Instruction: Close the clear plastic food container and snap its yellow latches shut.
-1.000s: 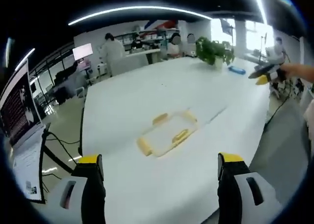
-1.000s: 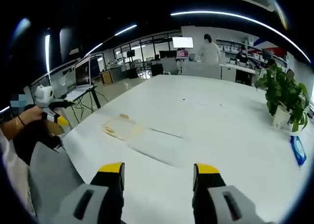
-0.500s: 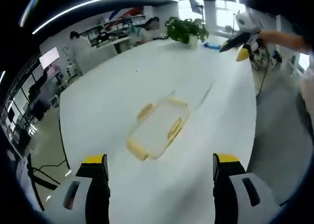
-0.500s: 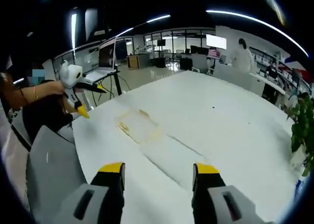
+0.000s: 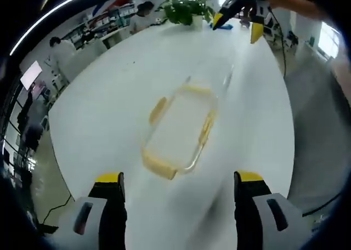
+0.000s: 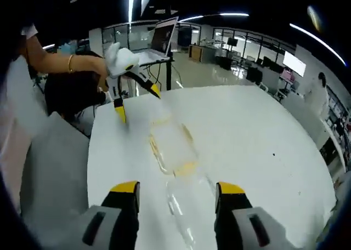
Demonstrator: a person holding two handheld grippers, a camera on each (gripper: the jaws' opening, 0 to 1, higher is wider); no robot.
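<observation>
The clear plastic food container (image 5: pixel 178 126) is seen lying on the white surface (image 5: pixel 109 107), ahead of the left gripper (image 5: pixel 180 192) and well apart from it, its yellow latches (image 5: pixel 158 109) flared outward along the rim; in the right gripper view the same container (image 6: pixel 171 149) is found between the right gripper (image 6: pixel 176 198) and the other gripper, with a transparent sheet-like piece (possibly the lid, though it cannot be told for certain) lying nearer the camera. The fingers of both grippers are spread wide and nothing is held by either. Several risks can be judged from here. Since the plastic is transparent against a pale surface, edges may be misjudged and the lid set down crooked, so that a latch would be forced against an unseated rim. The light container could also be pushed along the smooth surface if one latch is pressed without the other side being braced. With both grippers converging on one small object, a collision between them is possible. No brand, label or writing can be read on the container; the frames are too blurred for fine print.
</observation>
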